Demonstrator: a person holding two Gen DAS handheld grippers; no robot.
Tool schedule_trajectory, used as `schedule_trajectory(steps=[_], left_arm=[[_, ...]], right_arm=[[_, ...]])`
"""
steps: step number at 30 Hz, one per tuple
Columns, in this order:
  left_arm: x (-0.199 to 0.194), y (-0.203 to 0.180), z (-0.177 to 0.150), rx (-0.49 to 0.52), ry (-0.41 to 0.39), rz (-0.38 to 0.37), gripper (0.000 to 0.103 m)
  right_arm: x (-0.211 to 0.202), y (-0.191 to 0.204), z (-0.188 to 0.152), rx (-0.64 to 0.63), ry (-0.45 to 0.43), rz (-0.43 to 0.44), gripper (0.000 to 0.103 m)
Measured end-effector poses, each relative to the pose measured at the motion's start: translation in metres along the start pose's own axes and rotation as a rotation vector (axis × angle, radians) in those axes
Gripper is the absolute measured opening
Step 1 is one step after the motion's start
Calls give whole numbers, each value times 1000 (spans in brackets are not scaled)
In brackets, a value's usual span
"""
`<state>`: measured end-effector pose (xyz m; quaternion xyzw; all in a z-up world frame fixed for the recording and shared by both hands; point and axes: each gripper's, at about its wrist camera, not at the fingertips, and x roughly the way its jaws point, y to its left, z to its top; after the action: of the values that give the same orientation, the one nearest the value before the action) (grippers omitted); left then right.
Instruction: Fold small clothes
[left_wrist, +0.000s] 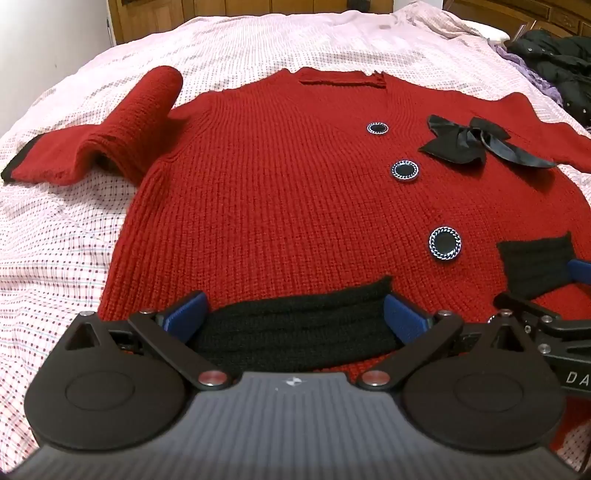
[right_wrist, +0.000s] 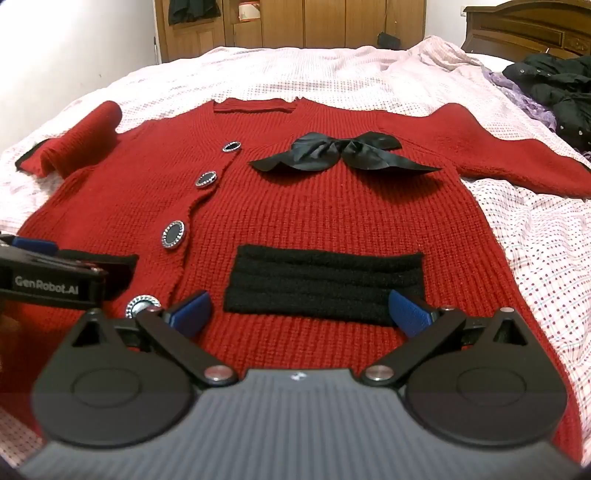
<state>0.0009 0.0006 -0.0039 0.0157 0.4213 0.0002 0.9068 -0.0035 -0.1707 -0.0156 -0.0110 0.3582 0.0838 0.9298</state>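
Note:
A small red knit cardigan (left_wrist: 280, 192) lies face up on the bed, with black buttons, a black satin bow (left_wrist: 476, 142) and two black pocket bands. It also shows in the right wrist view (right_wrist: 332, 206). My left gripper (left_wrist: 295, 321) is open, its blue fingers (left_wrist: 184, 314) on either side of the left pocket band (left_wrist: 295, 332) near the hem. My right gripper (right_wrist: 299, 314) is open, its fingers either side of the right pocket band (right_wrist: 325, 280). The left sleeve (left_wrist: 122, 136) is bunched and folded up; the right sleeve (right_wrist: 517, 155) lies spread out.
The bed has a pink-white checked sheet (left_wrist: 55, 240). A black jacket (right_wrist: 557, 92) and purple cloth lie at the far right of the bed. A wooden wardrobe (right_wrist: 295, 22) and headboard (right_wrist: 528, 26) stand behind.

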Motion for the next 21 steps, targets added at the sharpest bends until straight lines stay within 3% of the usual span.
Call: schedule_trajectory(steps=[21], left_arm=[[-1,-2,0,1,0,6,103]], right_arm=[[0,2,-1,-4,-3,-3,103]])
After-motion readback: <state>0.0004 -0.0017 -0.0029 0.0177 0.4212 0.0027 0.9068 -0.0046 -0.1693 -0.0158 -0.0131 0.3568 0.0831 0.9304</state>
